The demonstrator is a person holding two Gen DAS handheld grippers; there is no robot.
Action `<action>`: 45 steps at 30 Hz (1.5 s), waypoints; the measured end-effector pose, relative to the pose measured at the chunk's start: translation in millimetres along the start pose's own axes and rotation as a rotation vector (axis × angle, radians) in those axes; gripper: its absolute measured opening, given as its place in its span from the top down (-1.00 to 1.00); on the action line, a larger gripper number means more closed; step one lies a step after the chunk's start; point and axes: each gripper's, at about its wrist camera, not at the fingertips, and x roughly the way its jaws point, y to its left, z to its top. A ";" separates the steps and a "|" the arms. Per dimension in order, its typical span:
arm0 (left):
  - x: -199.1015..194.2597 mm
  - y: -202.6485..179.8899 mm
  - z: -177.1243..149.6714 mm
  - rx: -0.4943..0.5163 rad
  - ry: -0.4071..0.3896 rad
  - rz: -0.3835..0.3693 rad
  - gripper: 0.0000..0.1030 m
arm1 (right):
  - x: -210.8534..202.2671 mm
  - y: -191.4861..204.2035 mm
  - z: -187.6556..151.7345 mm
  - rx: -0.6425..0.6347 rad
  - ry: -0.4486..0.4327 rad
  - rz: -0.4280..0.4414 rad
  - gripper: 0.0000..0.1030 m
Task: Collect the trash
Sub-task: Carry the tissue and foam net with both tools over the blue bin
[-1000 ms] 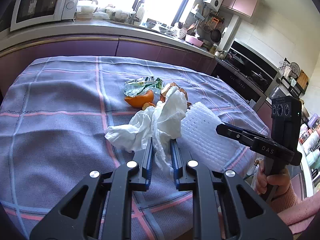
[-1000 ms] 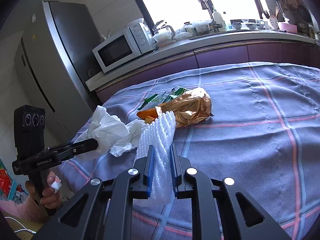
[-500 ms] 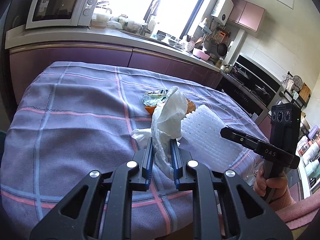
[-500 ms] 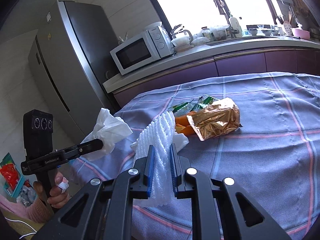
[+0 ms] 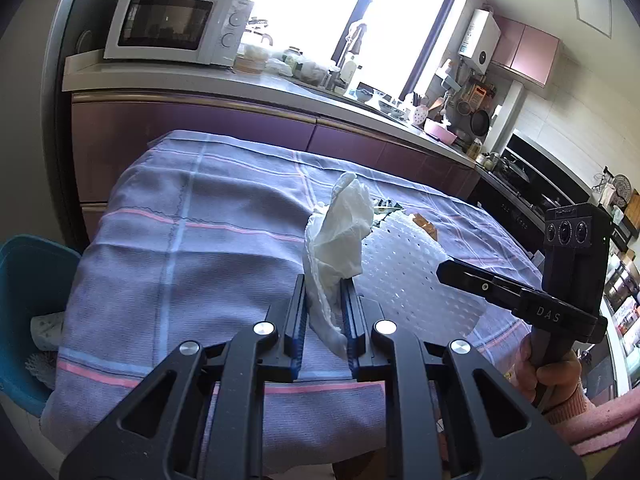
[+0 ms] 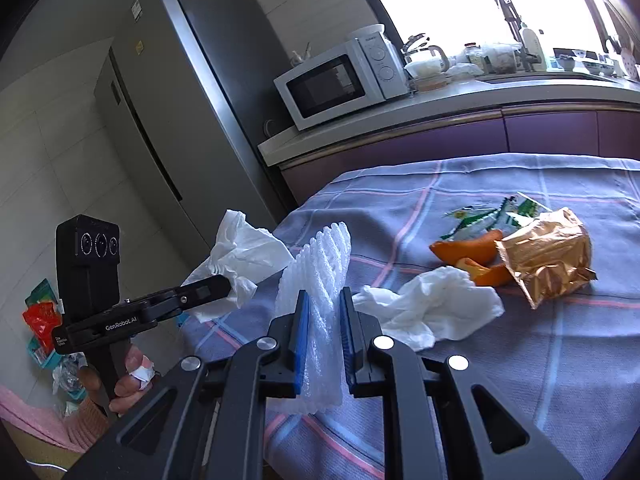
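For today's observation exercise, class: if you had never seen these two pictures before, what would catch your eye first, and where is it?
First, each gripper has trash clamped in its jaws: the left gripper holds a crumpled white tissue, the right gripper a white foam net sleeve. Next, on the checked tablecloth sits a small heap: another tissue, orange peel and a shiny gold wrapper. A blue bin shows beside the table's left edge.

The left gripper [image 5: 324,300] lifted its crumpled tissue [image 5: 336,236] clear of the tablecloth [image 5: 168,248] and swung toward the table's edge. The right gripper [image 6: 323,320] raised the foam net [image 6: 320,280] off the cloth alongside it.
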 end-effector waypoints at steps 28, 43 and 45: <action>-103.1 120.8 -19.0 -0.225 -0.128 0.335 0.67 | 102.0 90.5 24.8 -0.140 0.153 0.226 0.73; -121.8 161.7 -37.1 -0.311 -0.125 0.424 0.67 | 144.7 134.7 36.6 -0.183 0.192 0.286 0.73; -122.6 166.6 -39.0 -0.321 -0.123 0.430 0.67 | 151.2 138.1 37.1 -0.180 0.200 0.287 0.73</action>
